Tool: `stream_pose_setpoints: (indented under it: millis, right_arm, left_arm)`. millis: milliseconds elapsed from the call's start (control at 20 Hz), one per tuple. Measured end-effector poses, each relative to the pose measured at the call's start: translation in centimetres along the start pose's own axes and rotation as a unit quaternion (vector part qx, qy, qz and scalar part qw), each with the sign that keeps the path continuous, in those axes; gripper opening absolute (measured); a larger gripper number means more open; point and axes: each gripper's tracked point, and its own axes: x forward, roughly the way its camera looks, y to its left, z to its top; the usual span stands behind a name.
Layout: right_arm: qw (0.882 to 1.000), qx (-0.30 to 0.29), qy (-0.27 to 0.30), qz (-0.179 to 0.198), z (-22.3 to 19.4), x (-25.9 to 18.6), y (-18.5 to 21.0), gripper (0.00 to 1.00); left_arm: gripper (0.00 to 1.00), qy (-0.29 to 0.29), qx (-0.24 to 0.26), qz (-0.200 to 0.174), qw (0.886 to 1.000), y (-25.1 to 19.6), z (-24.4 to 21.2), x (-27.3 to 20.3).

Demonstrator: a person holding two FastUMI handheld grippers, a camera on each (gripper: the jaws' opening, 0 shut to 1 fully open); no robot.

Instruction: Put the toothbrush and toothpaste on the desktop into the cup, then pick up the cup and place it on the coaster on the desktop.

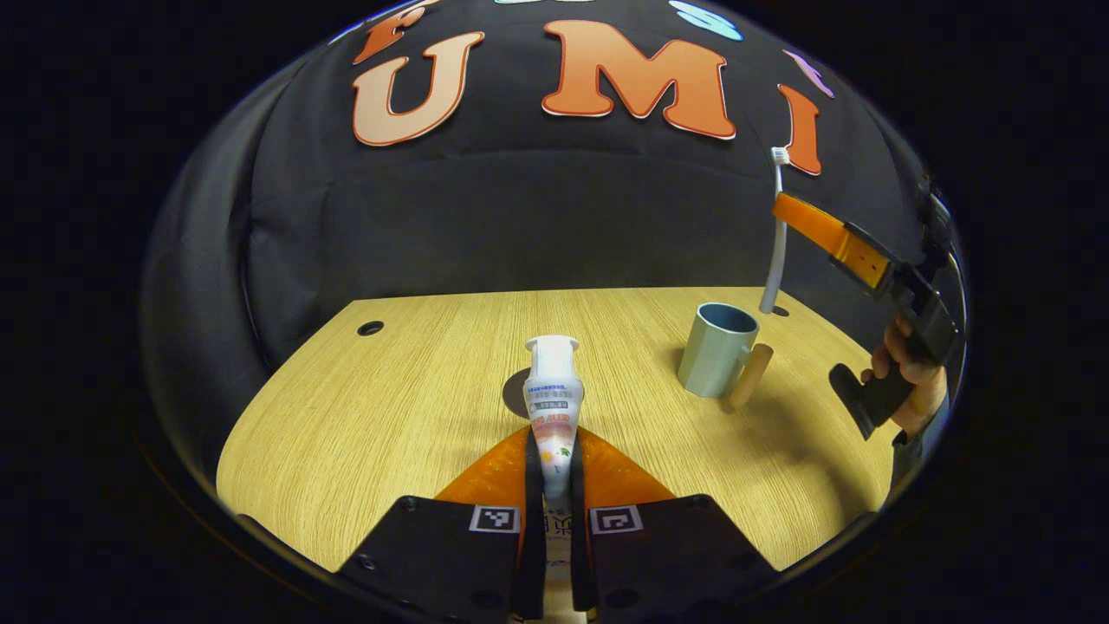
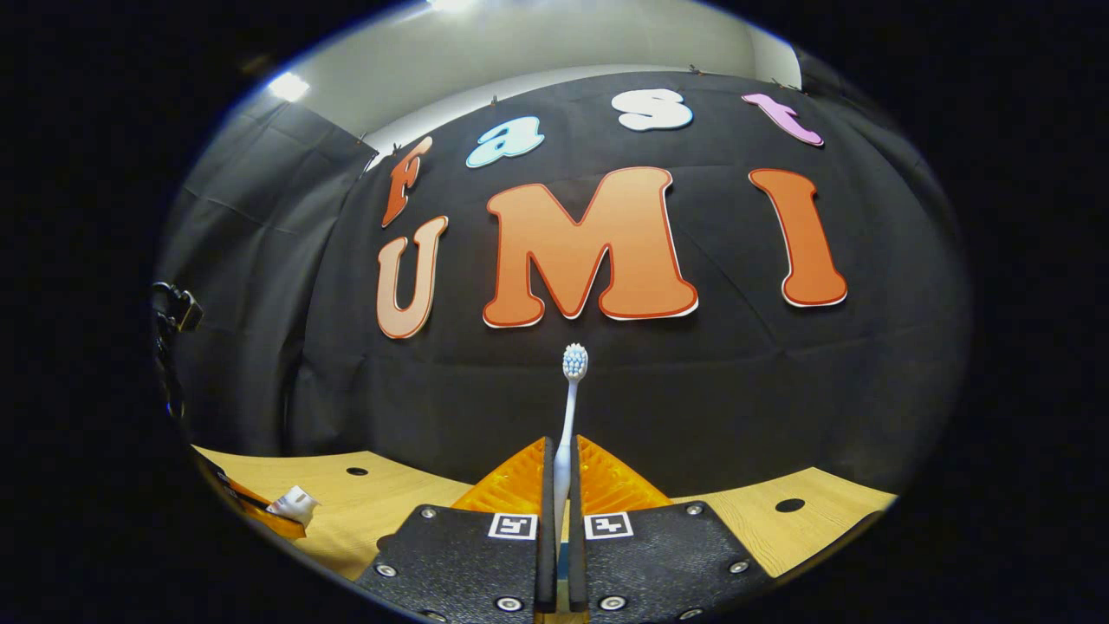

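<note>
toothpaste (image 1: 553, 407), a white tube with printed bands and its cap pointing away, sits pinched between my left gripper (image 1: 554, 472) fingers above the desktop (image 1: 390, 407). my right gripper (image 2: 561, 485) clamps the white toothbrush (image 2: 569, 407) (bristles up), raised over the grey-blue cup (image 1: 717, 348) standing upright.

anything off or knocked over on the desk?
Nothing stands out. The cup stands upright on the desk, unspilled. The left gripper holds the toothpaste; the right gripper holds the toothbrush.
</note>
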Motion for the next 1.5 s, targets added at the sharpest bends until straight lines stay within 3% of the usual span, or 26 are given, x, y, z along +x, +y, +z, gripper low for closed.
stream_pose_setpoints:
  millis: [350,700,900,1100,1200,1250,1350,1400,1450,1500]
  right_arm:
    - [0.997,-0.006,0.071,-0.027,-6.8,1.3,-2.4,0.06]
    - [0.988,0.020,0.148,-0.047,-10.9,0.7,-3.7,0.08]
    - [0.983,0.017,0.179,-0.036,-11.8,-0.3,-3.7,0.10]
    - [0.979,0.004,0.204,-0.024,-12.2,-2.1,-4.7,0.14]
    - [0.975,0.014,0.219,-0.021,-12.2,-3.4,-5.2,0.27]
    - [0.975,0.016,0.219,-0.021,-12.0,-4.1,-5.6,0.38]
    - [0.977,0.018,0.213,-0.023,-11.2,-5.5,-6.6,0.53]
    - [0.977,0.019,0.210,-0.023,-10.8,-5.9,-6.9,0.52]
    - [0.978,0.020,0.208,-0.024,-10.2,-6.4,-7.2,0.65]
    - [0.978,0.018,0.207,-0.025,-9.6,-7.1,-7.5,0.63]
  left_arm:
    - [0.16,-0.025,0.001,-0.010,1.000,-1.2,2.3,1.0]
    - [0.15,-0.116,-0.009,-0.034,0.993,-5.8,8.2,1.9]
    - [0.15,-0.188,-0.040,-0.067,0.979,-8.9,13.1,2.6]
    - [0.15,-0.279,-0.072,-0.090,0.953,-10.8,18.1,2.6]
    - [0.15,-0.323,-0.089,-0.102,0.937,-11.6,20.5,2.4]
    - [0.15,-0.338,-0.092,-0.104,0.931,-12.1,21.1,2.6]
    - [0.15,-0.356,-0.090,-0.105,0.924,-13.0,22.3,3.5]
    - [0.15,-0.362,-0.091,-0.109,0.921,-13.6,22.8,3.9]
    - [0.15,-0.366,-0.095,-0.114,0.919,-14.2,22.9,4.5]
    - [0.15,-0.366,-0.095,-0.120,0.918,-14.8,23.0,5.1]
